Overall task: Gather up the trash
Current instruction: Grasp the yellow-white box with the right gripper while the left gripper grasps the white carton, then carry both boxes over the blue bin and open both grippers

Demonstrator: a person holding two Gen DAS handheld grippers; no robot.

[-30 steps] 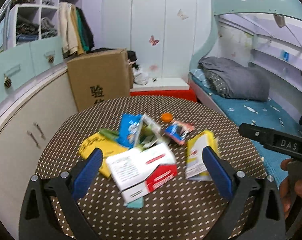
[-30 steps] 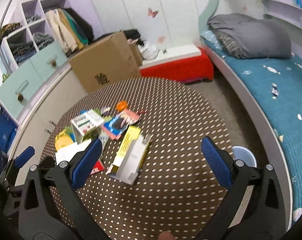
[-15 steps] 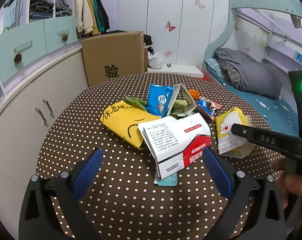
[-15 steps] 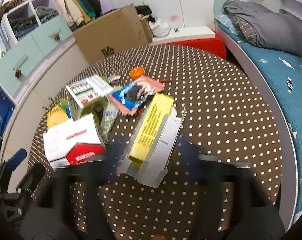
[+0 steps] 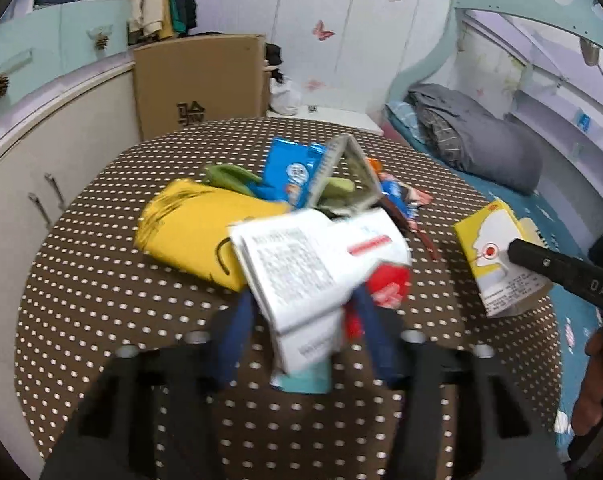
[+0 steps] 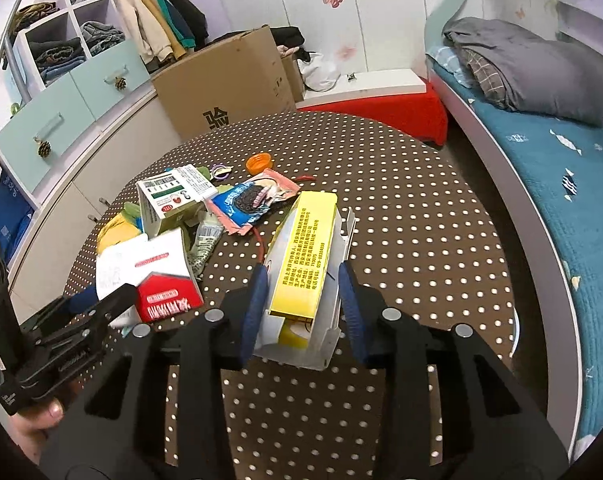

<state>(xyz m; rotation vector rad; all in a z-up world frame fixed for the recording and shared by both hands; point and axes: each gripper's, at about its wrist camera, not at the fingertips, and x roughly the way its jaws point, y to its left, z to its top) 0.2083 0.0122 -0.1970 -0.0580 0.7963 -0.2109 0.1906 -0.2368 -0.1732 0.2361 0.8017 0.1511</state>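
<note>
Your left hand-held gripper (image 5: 301, 312) pinches the white-and-red box (image 5: 321, 264) at the near side of the trash pile on the dotted bench (image 6: 421, 216). Your right hand-held gripper (image 6: 303, 300) pinches the yellow carton (image 6: 307, 252), right of the pile.

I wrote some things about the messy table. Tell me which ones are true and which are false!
1. The right tool has its fingers on either side of the yellow box. True.
2. The left tool is closing around the orange bottle cap. False: it is around the white and red box; the orange bottle cap lies far back on the table.
3. The table has a brown cloth with white dots. True.
4. The cookie wrapper is green. False: it is blue and pink.
</note>
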